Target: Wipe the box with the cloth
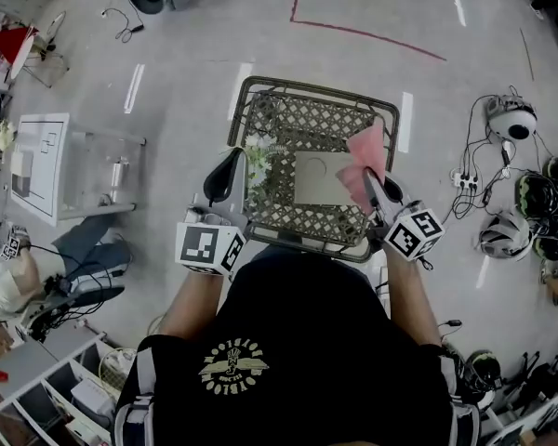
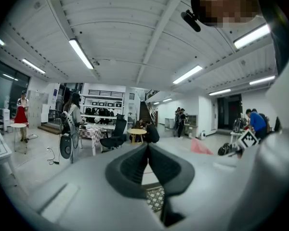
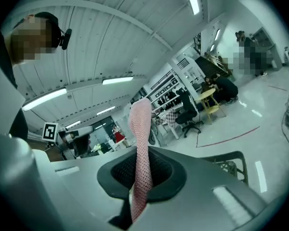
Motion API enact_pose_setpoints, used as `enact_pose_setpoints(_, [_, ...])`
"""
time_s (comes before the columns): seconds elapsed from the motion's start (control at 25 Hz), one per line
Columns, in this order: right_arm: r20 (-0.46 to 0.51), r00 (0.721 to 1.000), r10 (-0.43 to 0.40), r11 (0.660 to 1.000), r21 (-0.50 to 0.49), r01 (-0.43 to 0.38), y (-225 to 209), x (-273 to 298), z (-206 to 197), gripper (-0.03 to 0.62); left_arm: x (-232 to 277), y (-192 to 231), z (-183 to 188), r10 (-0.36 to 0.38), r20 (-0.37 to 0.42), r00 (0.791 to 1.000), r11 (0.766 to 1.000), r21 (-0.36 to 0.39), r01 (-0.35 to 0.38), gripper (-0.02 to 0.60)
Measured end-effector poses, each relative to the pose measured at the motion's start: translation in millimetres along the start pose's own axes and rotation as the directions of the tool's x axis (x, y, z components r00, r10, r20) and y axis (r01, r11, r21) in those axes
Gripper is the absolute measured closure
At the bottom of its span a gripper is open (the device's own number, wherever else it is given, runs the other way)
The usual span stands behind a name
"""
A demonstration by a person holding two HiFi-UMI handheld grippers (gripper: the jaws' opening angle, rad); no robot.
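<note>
A flat grey-beige box [image 1: 318,177] lies on a dark metal lattice table [image 1: 302,110] in the head view. My right gripper [image 1: 373,187] is shut on a pink cloth [image 1: 365,159], which hangs over the box's right edge. In the right gripper view the pink cloth [image 3: 140,148] rises straight up from between the closed pads of the right gripper [image 3: 141,166]. At the table's left side my left gripper [image 1: 229,173] is raised and shut on nothing. Seen from its own camera, the left gripper [image 2: 148,149] points out into the room with its pads pressed together.
A sprig of white flowers [image 1: 259,159] lies on the table left of the box. A white cabinet [image 1: 42,163] stands on the floor at the left. Helmets [image 1: 511,117] and cables [image 1: 470,179] lie at the right. A red tape line [image 1: 367,33] crosses the floor beyond.
</note>
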State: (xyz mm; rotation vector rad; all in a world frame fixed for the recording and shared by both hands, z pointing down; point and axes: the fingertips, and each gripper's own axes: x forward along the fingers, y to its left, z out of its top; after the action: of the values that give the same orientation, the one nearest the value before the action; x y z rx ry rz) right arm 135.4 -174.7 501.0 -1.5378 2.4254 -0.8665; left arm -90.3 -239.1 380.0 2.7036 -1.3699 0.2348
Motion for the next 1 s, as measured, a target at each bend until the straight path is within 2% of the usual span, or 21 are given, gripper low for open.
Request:
enact_pose_setpoints(0.24, [-0.198,0.98,-0.006,0.997,0.07,0.021,-46,84,-98,0.577,14,37,-21,-0.012,-0.049,0.999,0.999,-0.034,0.01,0.581])
enact_pose_setpoints(0.44, [-0.355,0.935,-0.003,0.988,0.141,0.057,-62,134,-178,0.577,10,69,-20,0.012,-0.054,0.998,1.0,-0.016,-0.013,0.581])
enact_pose_setpoints(0.56, [-0.468,0.883,-0.009,0.977,0.185,0.109,-66,153,-228,0.577,-4,103,-24,0.077,-0.062,0.995,0.997,-0.014,-0.078,0.581])
enact_pose_setpoints(0.64, [-0.538,0.842,-0.035,0.971,0.179,0.156,-73,163,-258,0.577,-14,125,-31,0.122,-0.077,0.99,0.992,-0.032,-0.125,0.581])
enact_pose_setpoints(0.84, [-0.667,0.742,-0.06,0.963,0.157,0.218,-80,181,-301,0.577,-32,147,-44,0.183,-0.104,0.978,0.981,-0.048,-0.189,0.581])
enact_pose_setpoints(1.0, [-0.702,0.687,-0.187,0.949,0.05,0.31,-107,173,-308,0.577,-38,147,-43,0.188,-0.11,0.976,0.98,-0.04,-0.193,0.581])
